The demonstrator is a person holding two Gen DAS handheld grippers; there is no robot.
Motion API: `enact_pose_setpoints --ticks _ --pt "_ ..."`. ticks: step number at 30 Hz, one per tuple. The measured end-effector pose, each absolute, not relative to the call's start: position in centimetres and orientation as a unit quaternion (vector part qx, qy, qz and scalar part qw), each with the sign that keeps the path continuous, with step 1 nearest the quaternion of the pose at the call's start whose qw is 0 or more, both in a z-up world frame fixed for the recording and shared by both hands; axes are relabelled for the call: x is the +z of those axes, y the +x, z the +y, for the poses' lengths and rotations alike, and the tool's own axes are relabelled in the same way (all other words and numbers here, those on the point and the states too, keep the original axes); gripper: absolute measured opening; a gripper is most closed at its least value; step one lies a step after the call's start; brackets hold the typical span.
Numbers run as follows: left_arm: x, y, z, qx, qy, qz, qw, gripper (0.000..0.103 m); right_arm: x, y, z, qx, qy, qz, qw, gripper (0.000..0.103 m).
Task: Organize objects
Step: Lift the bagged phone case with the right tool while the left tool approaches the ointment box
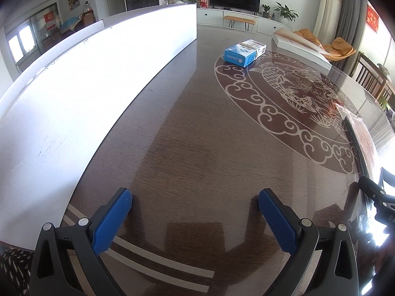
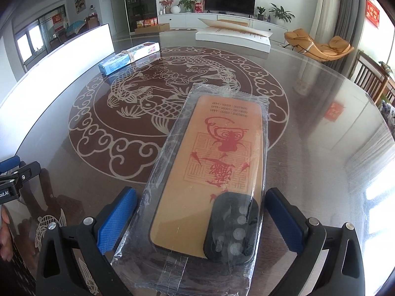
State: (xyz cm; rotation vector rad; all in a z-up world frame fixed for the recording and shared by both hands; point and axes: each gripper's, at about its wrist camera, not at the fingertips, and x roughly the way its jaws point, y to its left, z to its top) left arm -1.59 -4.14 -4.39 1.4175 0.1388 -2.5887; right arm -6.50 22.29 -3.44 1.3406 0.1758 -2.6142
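Packaged phone case (image 2: 209, 172), near end cropped.

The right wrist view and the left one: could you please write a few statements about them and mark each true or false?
1. The wrapped phone case lies between the right gripper jaws. True.
2. The right jaws are clamped shut on it. False: they stand apart, with a gap on the right side.
3. The left gripper holds the blue box. False: its jaws are open and empty; the box lies far off on the table.
4. The phone case is orange with red print. True.
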Motion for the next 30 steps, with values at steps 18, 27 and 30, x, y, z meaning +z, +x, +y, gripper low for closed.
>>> enact_pose_setpoints --ticks 18,27,30 --pt "-4.5 -2.5 -3.3 -0.872 0.486 0.025 0.05 0.103 -3.5 -6.5 22.3 -0.884 0.453 0.059 0.099 0.103" --pt "-4.4 -8.7 -3.9 -0.862 0.506 -0.017 -0.021 0.103 -3.5 -6.6 22.3 -0.884 0.453 0.059 0.1 0.103" --pt "-4.4 -11.7 -3.7 -0.858 0.512 -0.024 -0.032 0.103 -3.5 -6.6 22.3 -0.884 0.453 0.059 0.1 0.103"
